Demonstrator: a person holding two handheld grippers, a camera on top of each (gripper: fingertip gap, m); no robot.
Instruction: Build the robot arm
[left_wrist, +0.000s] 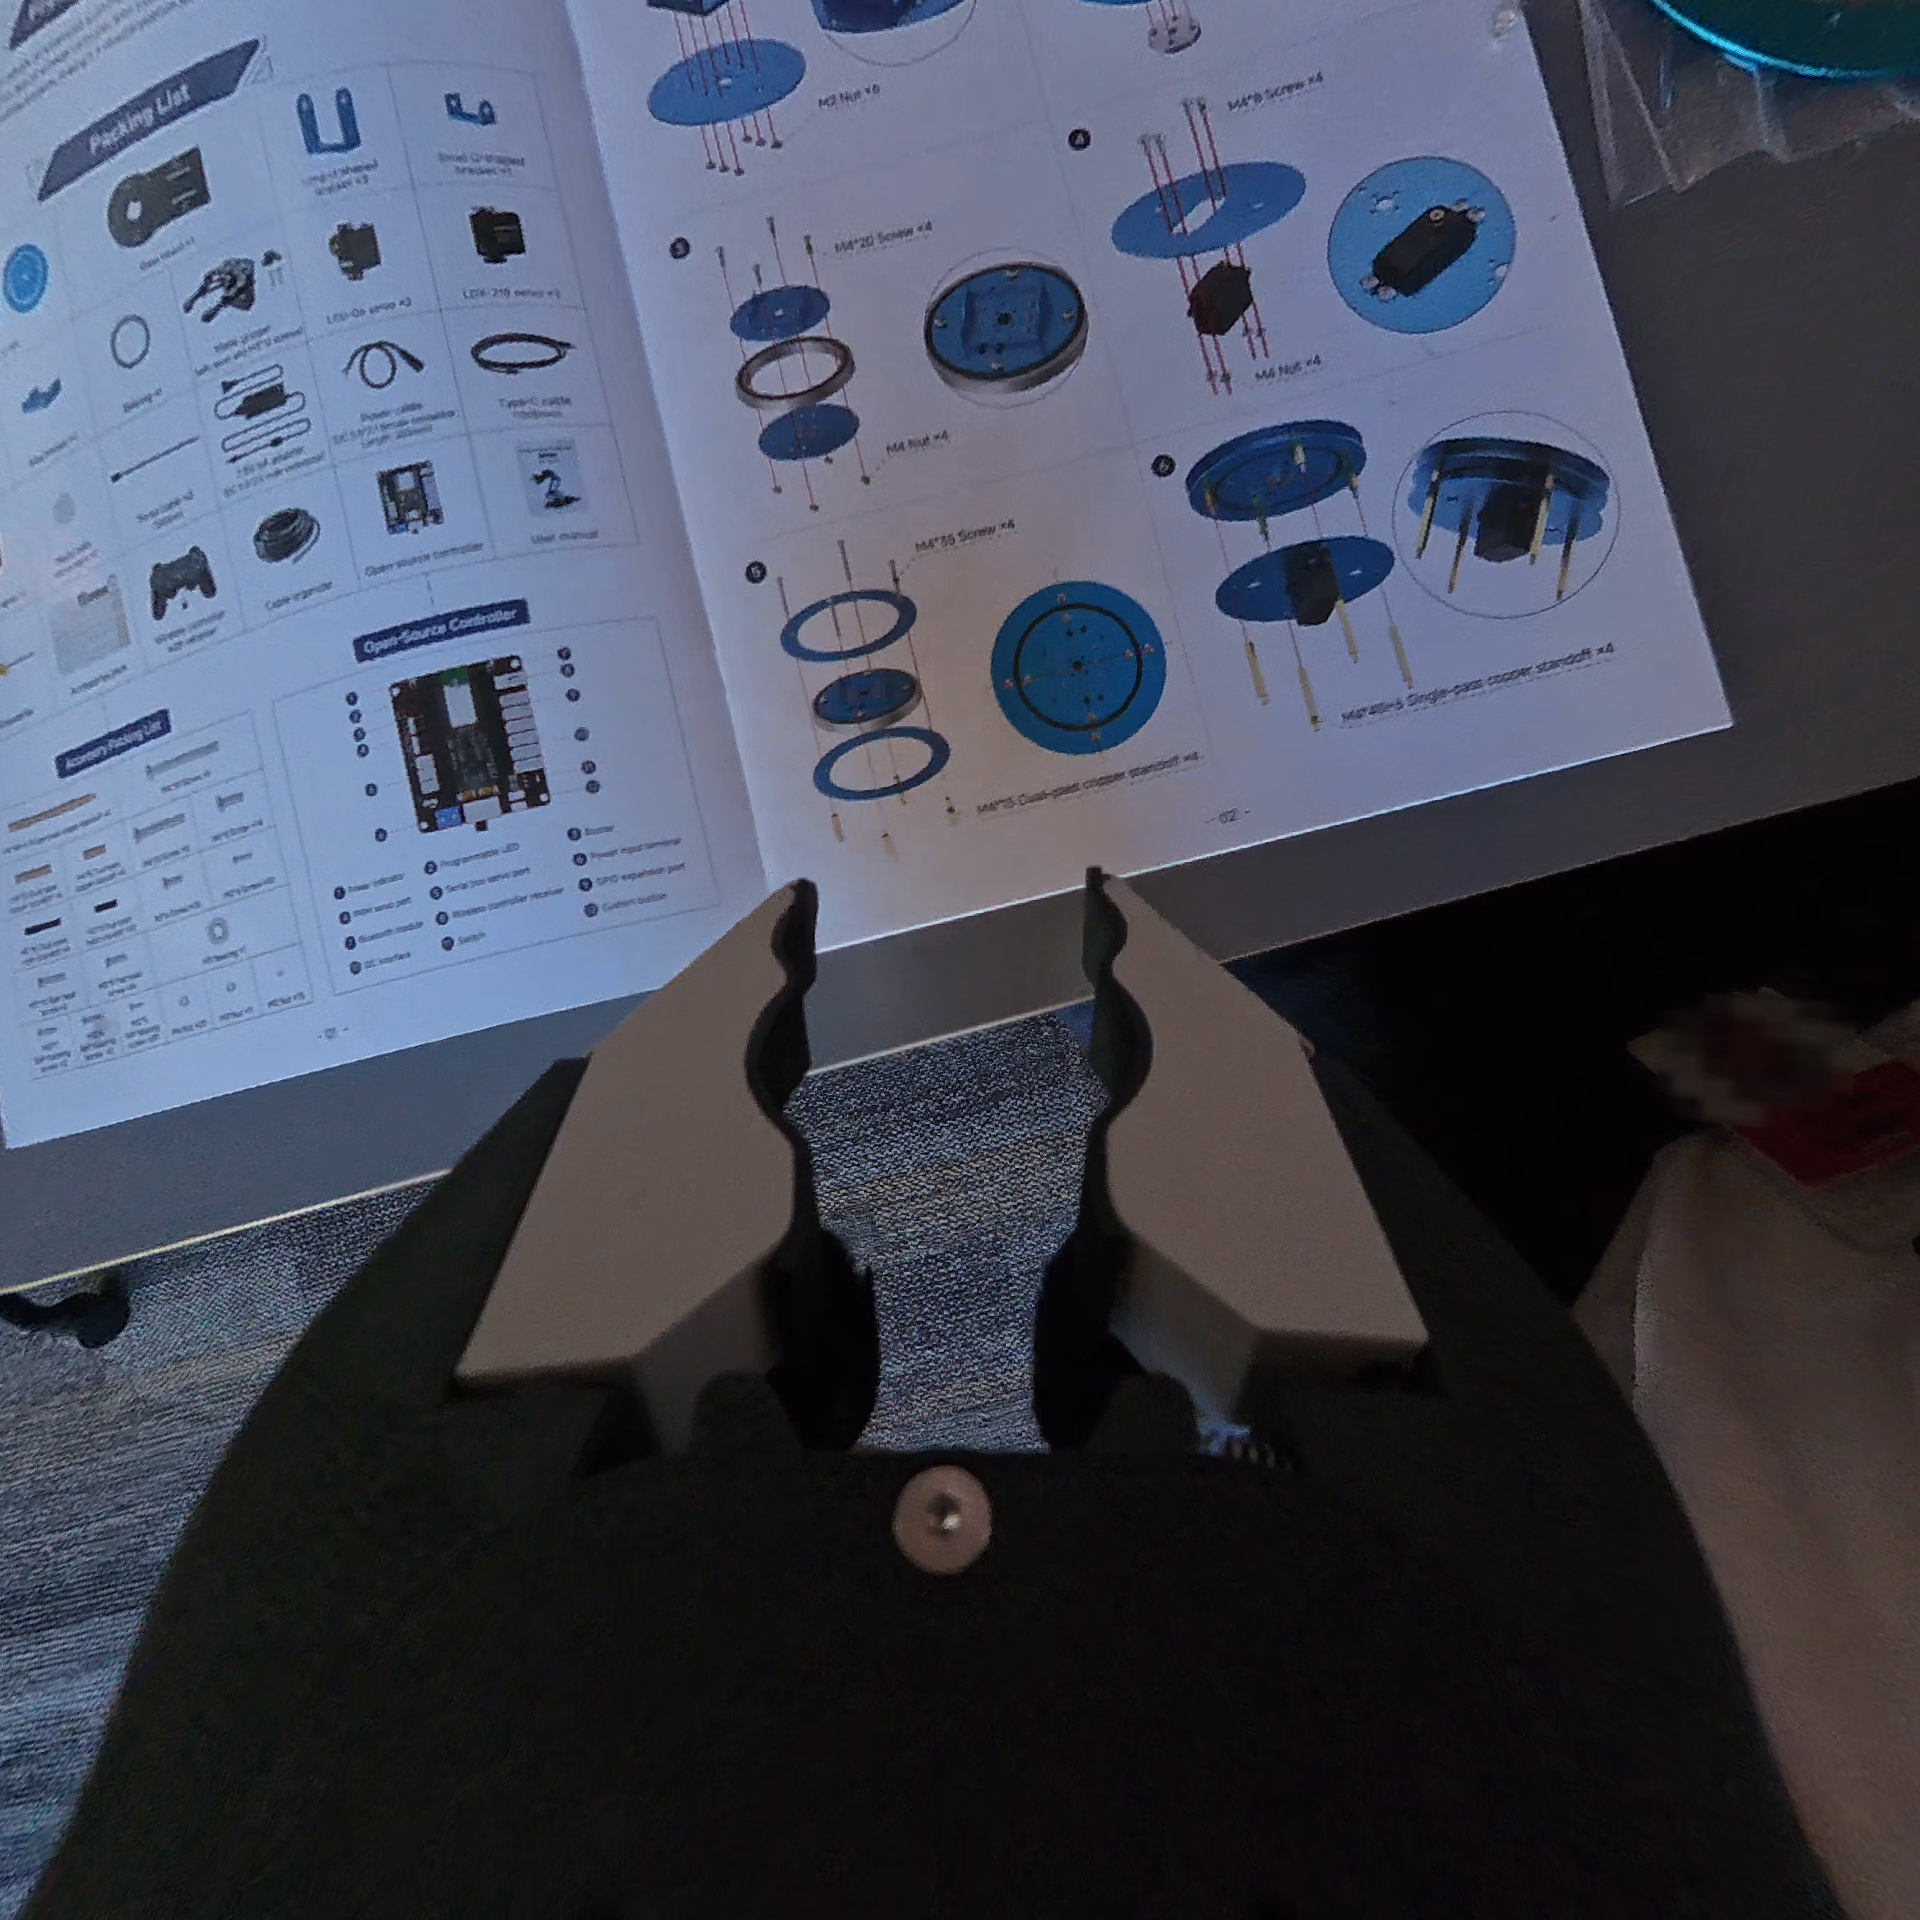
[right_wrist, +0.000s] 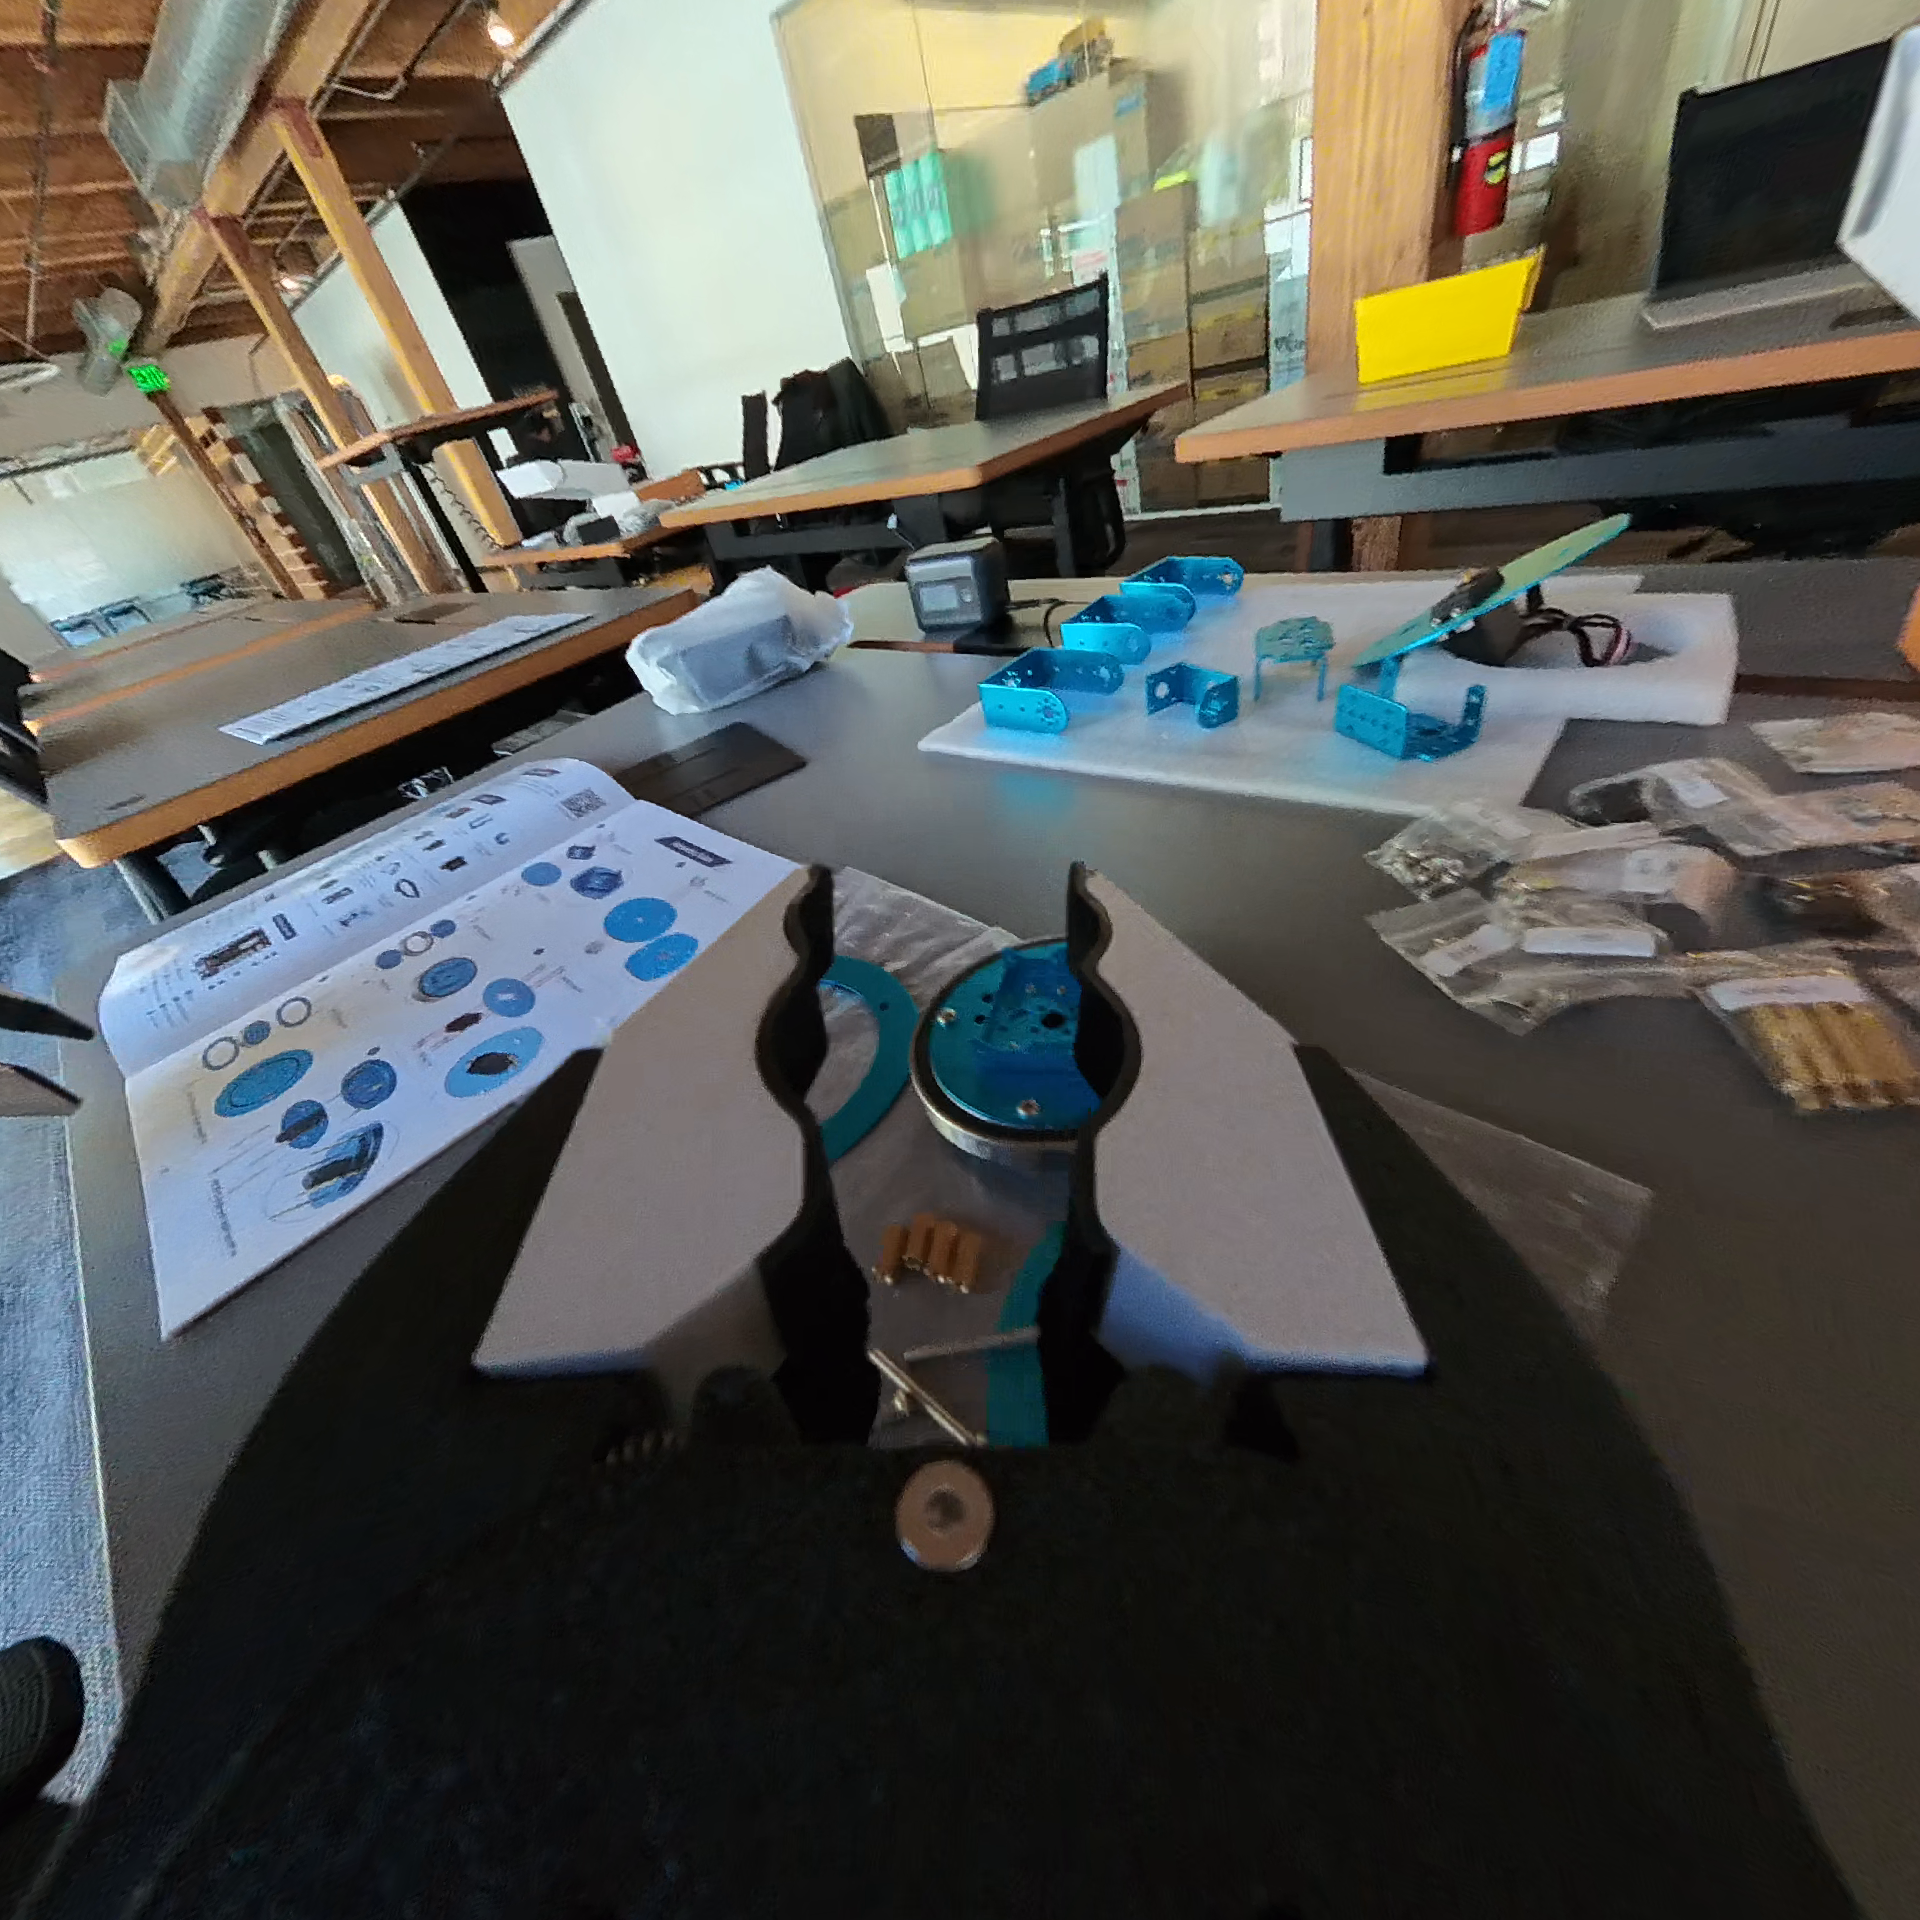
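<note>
My left gripper (left_wrist: 948, 894) is open and empty, held over the near edge of a grey table (left_wrist: 1766, 436), its tips just over the bottom edge of an open instruction booklet (left_wrist: 790, 499). My right gripper (right_wrist: 948, 883) is open and empty above the same table. Between its fingers I see a round blue bearing base (right_wrist: 1003, 1060) with a metal rim. A teal ring plate (right_wrist: 868, 1013) lies to its left, several brass standoffs (right_wrist: 930, 1252) and two silver screws (right_wrist: 925, 1392) lie nearer. The booklet (right_wrist: 416, 997) lies to the left in the right wrist view.
A white foam sheet (right_wrist: 1226, 758) at the back carries several blue metal brackets (right_wrist: 1049, 691). Clear bags of small hardware (right_wrist: 1621, 925) lie at the right. A plastic-wrapped block (right_wrist: 732, 644) and a black plate (right_wrist: 717, 769) sit behind the booklet. Other desks stand beyond. Spacing between my two grippers at the tips: around 40 centimeters.
</note>
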